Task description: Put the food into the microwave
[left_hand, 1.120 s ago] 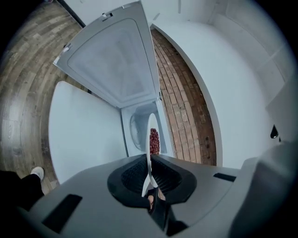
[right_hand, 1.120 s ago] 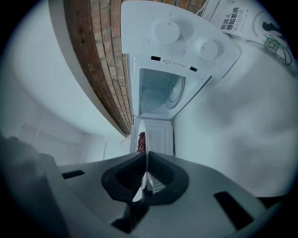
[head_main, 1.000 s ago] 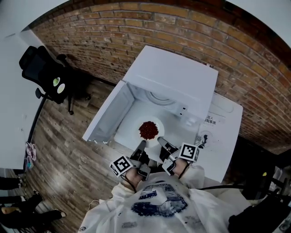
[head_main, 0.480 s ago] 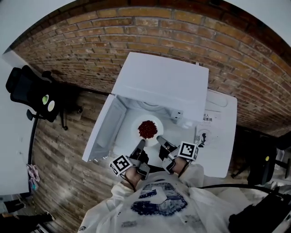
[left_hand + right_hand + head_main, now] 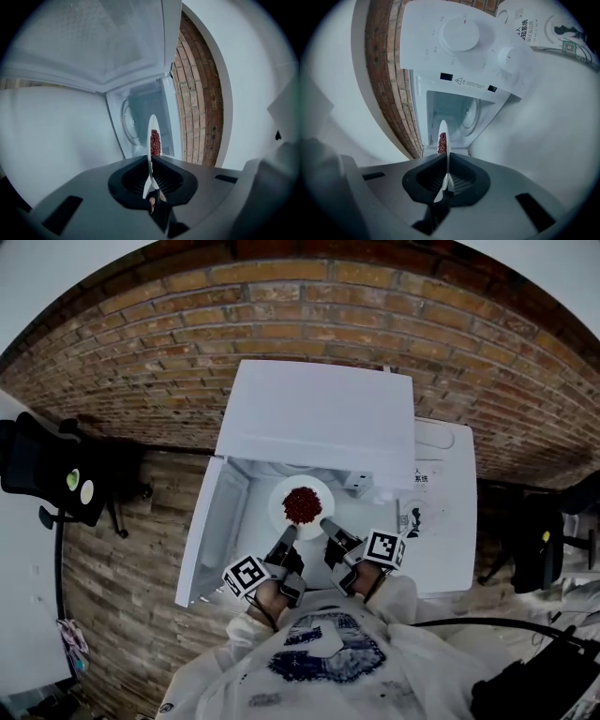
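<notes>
Plate position: the plate (image 5: 278,513) sat at the open mouth of the microwave (image 5: 319,418), at 12 o'clock from both hand-held grippers in the head view. Whether it rested on the cavity floor could not be told.
Left hand-held gripper: the left hand-held gripper (image 5: 290,534) was clenched on the plate's near rim, at about 7 o'clock of the plate.
Left gripper view: the left hand-held gripper (image 5: 150,160) pinched the rim between dark ribbed pads, and the plate (image 5: 153,123) ran edge-on toward 12 o'clock.
Right hand-held gripper: the right hand-held gripper (image 5: 326,524) was likewise grasping the near rim, at about 5 o'clock of the plate.
Right gripper view: the right hand-held gripper (image 5: 446,158) held the thin rim, and the plate (image 5: 443,125) stood edge-on ahead of it.
Food: the food (image 5: 302,505) was a heap of small dark red pieces at the plate's centre, well clear of both sets of jaws.
Plate make: round, white, smooth, shallow and thin-rimmed.
Marker cubes: a marker cube (image 5: 246,575) with black-and-white squares sat on the left hand-held gripper at 7 o'clock of the plate; its twin sat on the right one at 5 o'clock.
Microwave: white, boxy and smooth, with its door (image 5: 211,532) swung open toward 9 o'clock.
Cavity: pale walls, with a round turntable (image 5: 127,121) inside.
Controls: two round white dials (image 5: 460,33) sat on the front panel.
Surface: a smooth white surface (image 5: 450,540) lay at 3 o'clock of the microwave, bearing a printed label.
Surroundings: a rough red-brown brick wall (image 5: 141,343) at 12 o'clock, a planked wooden floor (image 5: 122,568) and a black office chair (image 5: 42,470) at 9 o'clock.
</notes>
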A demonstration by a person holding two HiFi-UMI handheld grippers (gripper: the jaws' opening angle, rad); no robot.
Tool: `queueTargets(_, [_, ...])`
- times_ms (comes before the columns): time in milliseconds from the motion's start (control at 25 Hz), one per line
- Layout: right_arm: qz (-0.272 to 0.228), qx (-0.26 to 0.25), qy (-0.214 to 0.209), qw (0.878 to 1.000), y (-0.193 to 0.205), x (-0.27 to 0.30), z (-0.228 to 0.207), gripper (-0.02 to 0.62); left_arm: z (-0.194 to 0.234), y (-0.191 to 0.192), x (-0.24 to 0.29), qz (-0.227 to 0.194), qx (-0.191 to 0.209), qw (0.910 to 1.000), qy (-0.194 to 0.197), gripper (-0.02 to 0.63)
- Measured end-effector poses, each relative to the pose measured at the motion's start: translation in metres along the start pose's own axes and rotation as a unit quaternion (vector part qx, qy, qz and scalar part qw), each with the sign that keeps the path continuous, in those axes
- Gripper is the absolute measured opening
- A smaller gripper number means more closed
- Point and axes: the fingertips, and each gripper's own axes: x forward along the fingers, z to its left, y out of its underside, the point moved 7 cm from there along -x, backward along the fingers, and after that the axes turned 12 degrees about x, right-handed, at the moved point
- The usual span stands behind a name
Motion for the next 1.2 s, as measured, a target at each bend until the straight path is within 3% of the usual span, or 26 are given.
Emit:
queueTargets(240, [-0.023,0.003,0.008,1.0,-0.008,0.013,-0.011,0.025,0.016,-0.009,0.016,0.02,-0.002,0.9997,0.011,0.025])
queueTargets(1200, [-0.053,0.034,0.032,0.998,-0.06,0.074,-0.065,0.026,0.087,-0.036,0.081,0.055,-0.006,0.9978,-0.037,0.025])
